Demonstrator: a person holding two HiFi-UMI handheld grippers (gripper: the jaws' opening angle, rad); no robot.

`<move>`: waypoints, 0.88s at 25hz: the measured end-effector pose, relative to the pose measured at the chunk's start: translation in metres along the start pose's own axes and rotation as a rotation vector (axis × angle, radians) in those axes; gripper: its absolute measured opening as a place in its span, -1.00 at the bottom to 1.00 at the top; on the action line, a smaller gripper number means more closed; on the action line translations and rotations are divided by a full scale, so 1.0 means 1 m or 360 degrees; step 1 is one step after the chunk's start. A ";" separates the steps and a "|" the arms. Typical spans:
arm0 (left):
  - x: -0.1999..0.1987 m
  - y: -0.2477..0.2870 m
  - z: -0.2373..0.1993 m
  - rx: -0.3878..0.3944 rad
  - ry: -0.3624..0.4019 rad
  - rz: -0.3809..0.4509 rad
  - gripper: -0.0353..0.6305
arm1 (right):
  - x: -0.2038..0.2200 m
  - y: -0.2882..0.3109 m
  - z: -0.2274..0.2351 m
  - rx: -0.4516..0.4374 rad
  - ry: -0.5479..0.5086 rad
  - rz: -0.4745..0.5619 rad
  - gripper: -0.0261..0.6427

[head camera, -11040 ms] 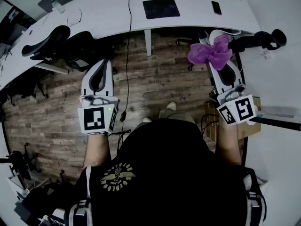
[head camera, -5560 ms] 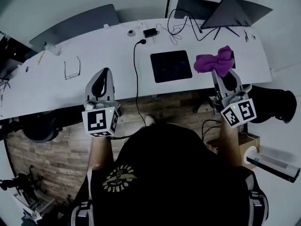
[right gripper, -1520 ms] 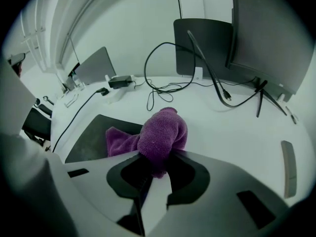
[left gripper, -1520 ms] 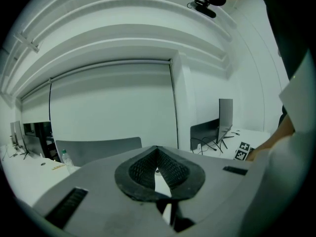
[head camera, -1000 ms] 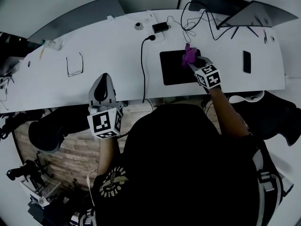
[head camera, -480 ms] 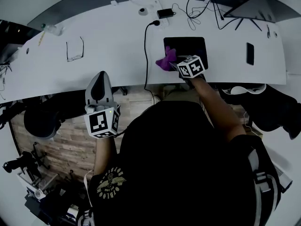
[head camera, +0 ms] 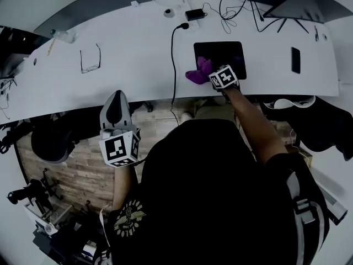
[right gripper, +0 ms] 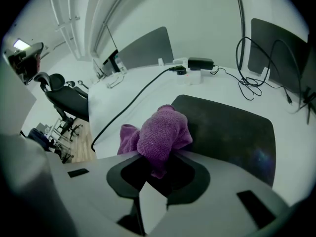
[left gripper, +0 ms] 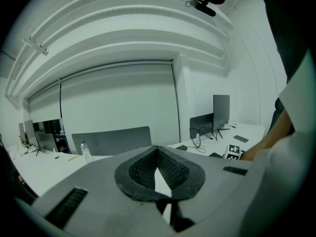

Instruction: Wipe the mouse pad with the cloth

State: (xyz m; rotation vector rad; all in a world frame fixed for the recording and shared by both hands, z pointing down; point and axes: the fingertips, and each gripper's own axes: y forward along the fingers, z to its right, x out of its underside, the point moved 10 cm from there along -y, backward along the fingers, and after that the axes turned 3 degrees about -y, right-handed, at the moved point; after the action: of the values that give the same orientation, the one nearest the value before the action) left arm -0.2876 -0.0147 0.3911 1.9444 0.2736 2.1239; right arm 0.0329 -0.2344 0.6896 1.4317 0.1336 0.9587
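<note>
White desk [head camera: 110, 43] | right hand-held gripper [right gripper: 159, 156] clamps purple cloth [right gripper: 160, 132] on mouse pad [right gripper: 232, 127] edge | left hand-held gripper [left gripper: 157, 154] closed, empty

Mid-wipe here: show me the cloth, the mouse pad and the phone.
cloth [right gripper: 160, 132], right gripper view, middle of the bunched fabric
mouse pad [right gripper: 232, 127], right gripper view, bare surface right of the cloth
phone [head camera: 296, 59], head view, middle of its dark face

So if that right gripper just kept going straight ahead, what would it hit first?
The right gripper pinches the purple cloth at the edge of the mouse pad. Beyond that, probably the black cable on the desk, though depth is unclear.
</note>
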 end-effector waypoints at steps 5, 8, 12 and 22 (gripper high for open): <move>-0.002 0.011 0.006 0.0033 0.0008 0.0007 -0.89 | 0.008 -0.005 0.006 0.0049 -0.0044 -0.0020 -0.67; -0.008 0.024 0.011 0.0065 0.0011 0.0028 -0.89 | 0.016 -0.012 0.016 0.0083 -0.0029 -0.0043 -0.67; -0.017 0.042 0.019 0.0107 0.0025 0.0054 -0.89 | 0.025 -0.021 0.034 0.0122 0.0016 -0.0049 -0.67; -0.039 0.090 0.054 0.0245 0.0051 0.0120 -0.89 | 0.058 -0.051 0.085 0.0251 0.0132 -0.0059 -0.67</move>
State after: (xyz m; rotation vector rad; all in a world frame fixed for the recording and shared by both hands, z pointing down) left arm -0.2357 -0.1142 0.3860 2.0356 0.3864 2.2441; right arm 0.1456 -0.2562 0.6882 1.5284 0.3018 0.9953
